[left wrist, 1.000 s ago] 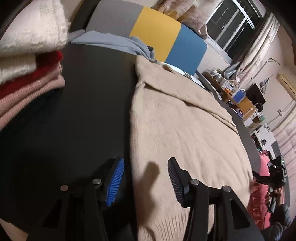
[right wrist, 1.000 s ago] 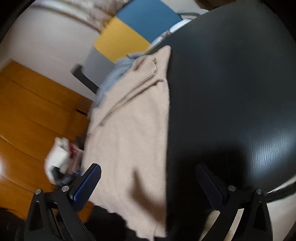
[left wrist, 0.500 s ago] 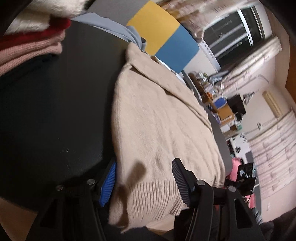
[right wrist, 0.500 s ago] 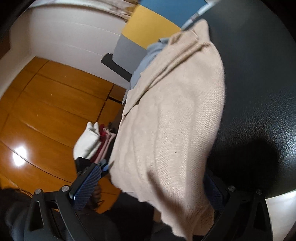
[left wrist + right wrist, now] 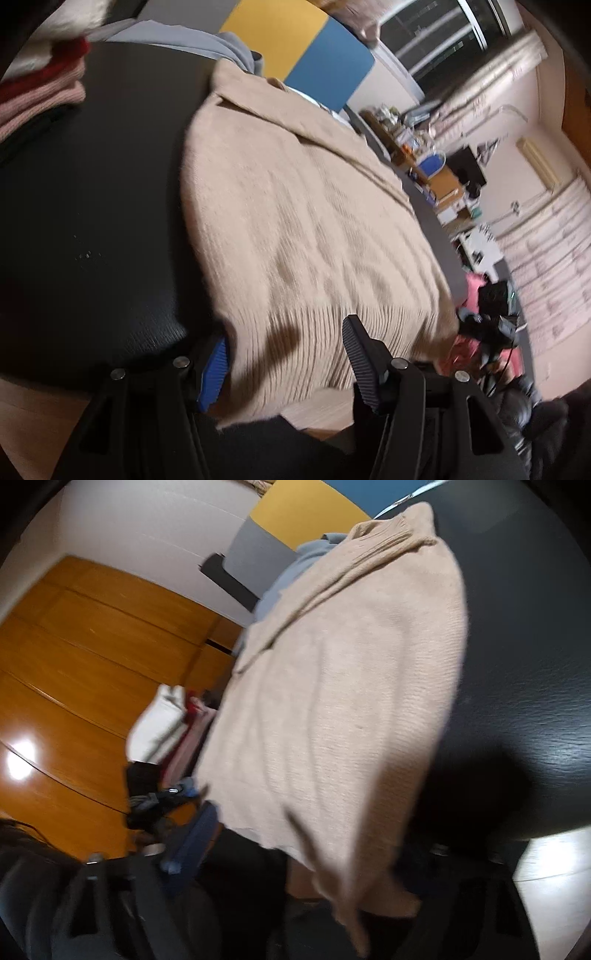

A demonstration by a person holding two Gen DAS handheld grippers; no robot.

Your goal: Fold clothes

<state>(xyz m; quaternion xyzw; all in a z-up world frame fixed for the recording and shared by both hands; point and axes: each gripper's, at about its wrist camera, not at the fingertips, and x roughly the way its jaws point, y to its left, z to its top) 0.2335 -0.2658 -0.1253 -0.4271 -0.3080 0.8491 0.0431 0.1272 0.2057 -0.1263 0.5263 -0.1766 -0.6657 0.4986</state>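
Observation:
A beige knit sweater [image 5: 295, 229] lies spread on a round black table [image 5: 92, 221], its ribbed hem hanging over the near edge. My left gripper [image 5: 284, 363] is open, its fingers either side of the hem's left corner. In the right wrist view the same sweater [image 5: 340, 701] fills the middle, its hem draped off the table [image 5: 524, 664]. My right gripper [image 5: 306, 849] is blurred; only its blue left finger [image 5: 192, 842] shows, and the hem covers the rest.
A stack of folded white, red and pink knits [image 5: 40, 88] sits at the table's far left. A grey-blue garment [image 5: 192, 40] lies beyond the sweater's collar. A grey, yellow and blue panel [image 5: 295, 40] stands behind. Wooden floor [image 5: 74, 664] lies below.
Both grippers have drawn back toward the table's near edge, from over the sweater's body to its hem. The hem now hangs off the edge between the fingers.

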